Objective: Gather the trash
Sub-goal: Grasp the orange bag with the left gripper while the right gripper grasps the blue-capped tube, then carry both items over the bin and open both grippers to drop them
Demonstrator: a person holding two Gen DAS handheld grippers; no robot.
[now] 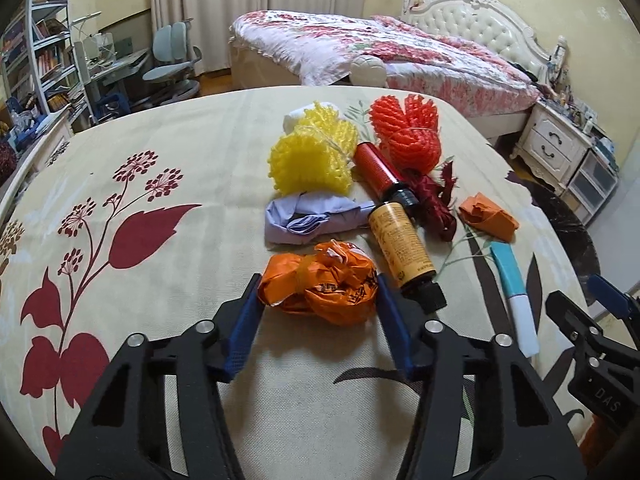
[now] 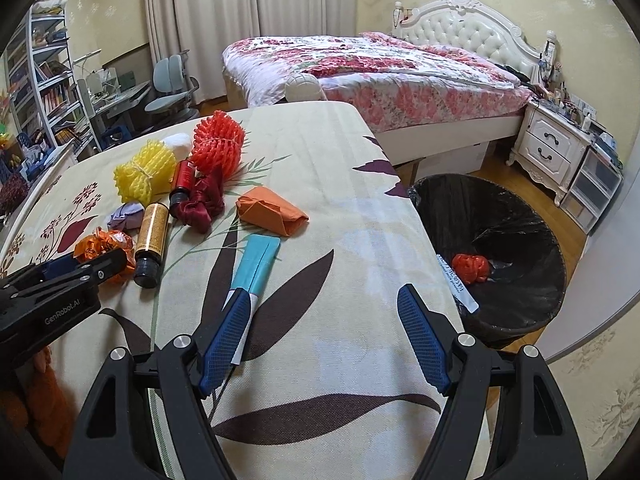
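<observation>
L gripper (image 1: pixel 318 296) clamped on orange wrapper (image 1: pixel 320 292); R gripper (image 2: pixel 326 312) released, teal packet (image 2: pixel 256 266) at its left finger.

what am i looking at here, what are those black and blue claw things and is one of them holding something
Those claws are hand-held grabbing tools, one in each of a person's hands, each with a camera looking out along its two blue fingers. So each picture is one tool's own view.

In the left view, the left tool has its fingers around a crumpled orange wrapper and seems to press on it from both sides.

In the right view, the right tool stands open and holds nothing; a teal and white packet lies by its left finger.

Both are over a table under a flowered cloth, strewn with trash: a yellow foam net, a red foam net, an amber bottle. A black-lined bin stands beside it.
</observation>
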